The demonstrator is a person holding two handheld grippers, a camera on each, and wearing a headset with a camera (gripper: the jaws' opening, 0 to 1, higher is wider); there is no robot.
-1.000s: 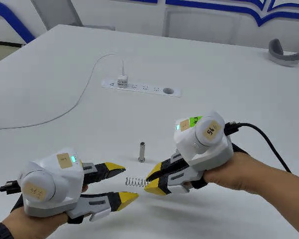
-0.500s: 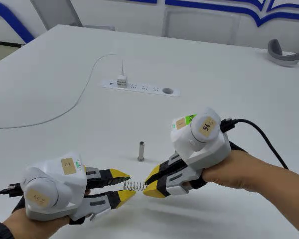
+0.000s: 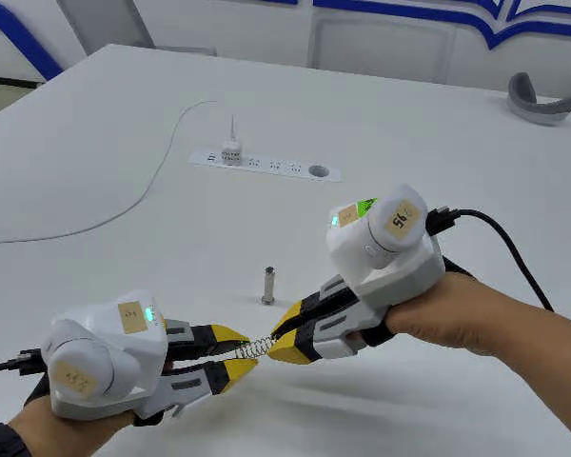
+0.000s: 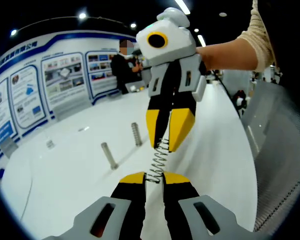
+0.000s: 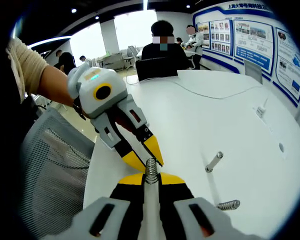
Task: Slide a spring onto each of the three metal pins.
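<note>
The left tool [image 3: 249, 350] and right tool [image 3: 272, 347] are each clamping the coiled steel spring [image 4: 158, 159]; one should be releasing before threading the upright metal pin [image 3: 268, 286].

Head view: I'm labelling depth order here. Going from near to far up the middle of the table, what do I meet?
Spring, held between the left gripper and the right gripper → upright metal pin → white power strip with a charger plugged in.
</note>
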